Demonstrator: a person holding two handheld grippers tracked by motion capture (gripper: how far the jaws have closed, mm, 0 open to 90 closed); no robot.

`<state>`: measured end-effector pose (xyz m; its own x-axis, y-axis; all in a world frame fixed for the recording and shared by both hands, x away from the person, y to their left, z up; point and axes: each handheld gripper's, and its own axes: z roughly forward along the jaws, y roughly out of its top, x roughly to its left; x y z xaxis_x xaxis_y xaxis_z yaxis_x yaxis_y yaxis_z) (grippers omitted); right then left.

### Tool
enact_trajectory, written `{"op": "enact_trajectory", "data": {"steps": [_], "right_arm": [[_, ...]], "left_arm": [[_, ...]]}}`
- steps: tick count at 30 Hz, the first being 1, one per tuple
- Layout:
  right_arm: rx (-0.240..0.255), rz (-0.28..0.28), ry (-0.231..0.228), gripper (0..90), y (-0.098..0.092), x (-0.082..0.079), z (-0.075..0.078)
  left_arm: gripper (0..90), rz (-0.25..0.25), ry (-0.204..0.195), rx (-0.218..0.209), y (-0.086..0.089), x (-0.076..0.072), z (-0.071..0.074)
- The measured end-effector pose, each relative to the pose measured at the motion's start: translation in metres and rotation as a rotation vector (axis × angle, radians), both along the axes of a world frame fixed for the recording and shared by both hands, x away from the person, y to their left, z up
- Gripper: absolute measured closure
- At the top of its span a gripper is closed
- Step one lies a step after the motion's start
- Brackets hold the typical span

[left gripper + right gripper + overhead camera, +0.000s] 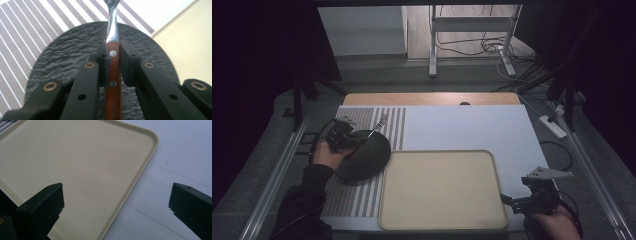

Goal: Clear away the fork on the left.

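Observation:
My left gripper [356,136] [113,51] is shut on the brown wooden handle of a piece of cutlery [113,82]. Its shiny metal neck runs up out of the left gripper view, so I cannot tell what kind of head it has. The cutlery hangs over a round dark slate plate [364,157] [65,57] lying on a striped mat [357,192]. My right gripper [511,200] [117,192] stands open with nothing between its jaws, at the near right corner of a beige tray [442,187] [75,165].
The tray lies on a white sheet [472,127] that covers the table, right of the striped mat. Metal rails run along both table sides. A stand and cables are on the floor beyond the far edge.

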<state>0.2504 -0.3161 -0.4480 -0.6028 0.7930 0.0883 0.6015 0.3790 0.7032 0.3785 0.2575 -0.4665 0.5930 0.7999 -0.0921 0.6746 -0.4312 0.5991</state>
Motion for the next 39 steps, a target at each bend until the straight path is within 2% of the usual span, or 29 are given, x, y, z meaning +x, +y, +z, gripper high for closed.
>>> {"op": "enact_trajectory", "data": {"steps": [5,15,19,31,39], "right_arm": [[-0.003,-0.002,-0.001,0.5,0.0,0.0,0.0],[-0.001,0.004,-0.007,0.4,0.0,-0.001,0.001],[-0.002,0.008,-0.01,0.4,0.001,-0.001,0.001],[-0.014,0.007,-0.014,0.4,0.002,-0.001,0.001],[-0.019,0.007,-0.013,0.4,0.002,-0.001,0.0]], "left_arm": [[77.9,-0.004,0.004,0.003,-0.009,-0.012,0.001],[77.9,0.014,0.013,-0.038,-0.019,-0.042,0.004],[77.9,0.021,0.033,-0.052,-0.024,-0.053,0.002],[77.9,0.029,0.064,-0.038,-0.047,-0.078,-0.003],[77.9,0.066,0.091,-0.076,-0.058,-0.094,-0.004]]}}
